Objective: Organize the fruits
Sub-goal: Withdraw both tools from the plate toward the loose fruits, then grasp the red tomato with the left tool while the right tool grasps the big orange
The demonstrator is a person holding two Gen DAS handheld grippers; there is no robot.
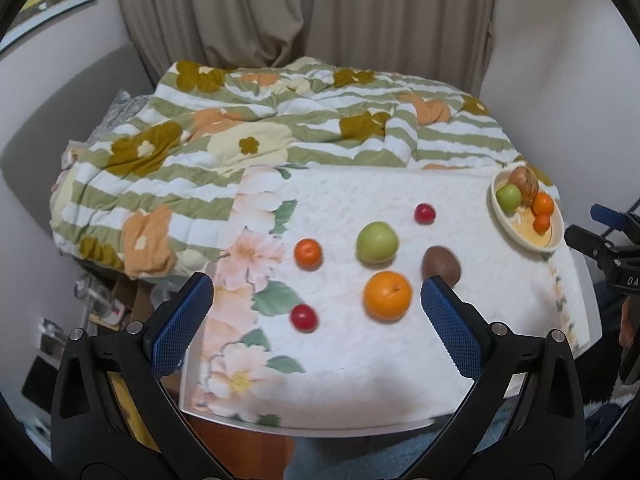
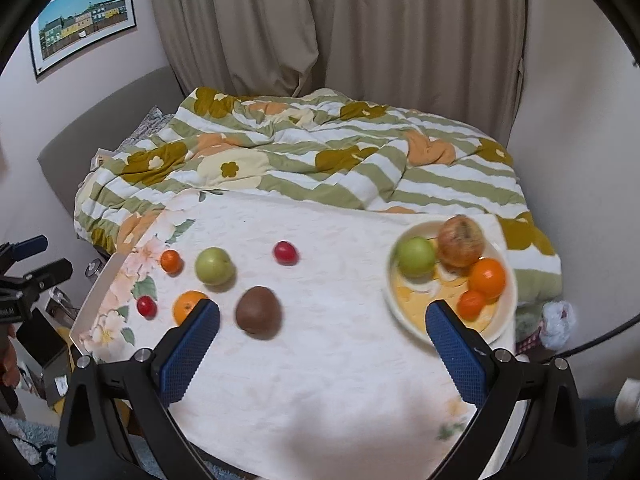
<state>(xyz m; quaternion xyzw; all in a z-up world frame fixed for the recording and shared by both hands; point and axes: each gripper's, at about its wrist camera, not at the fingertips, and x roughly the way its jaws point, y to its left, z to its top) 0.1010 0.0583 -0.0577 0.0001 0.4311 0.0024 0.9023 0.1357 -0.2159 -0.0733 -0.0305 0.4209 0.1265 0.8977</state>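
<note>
Loose fruit lies on the white floral tablecloth (image 1: 352,360): a green apple (image 1: 377,242), a large orange (image 1: 387,295), a small orange (image 1: 308,253), two red plums (image 1: 303,317) (image 1: 424,213) and a brown kiwi (image 1: 441,265). A cream bowl (image 1: 554,236) at the far right holds a green apple (image 2: 416,257), a brownish fruit (image 2: 460,246) and two oranges (image 2: 487,278) (image 2: 472,303). My left gripper (image 1: 316,294) is open and empty above the table's front. My right gripper (image 2: 322,318) is open and empty, between the kiwi (image 2: 258,310) and the bowl (image 2: 404,312).
A rumpled striped floral quilt (image 1: 280,128) lies on the bed behind the table. Beige curtains (image 2: 360,32) hang at the back. The table's left edge (image 2: 90,300) drops to floor clutter. The right gripper shows at the left view's right edge (image 1: 608,248).
</note>
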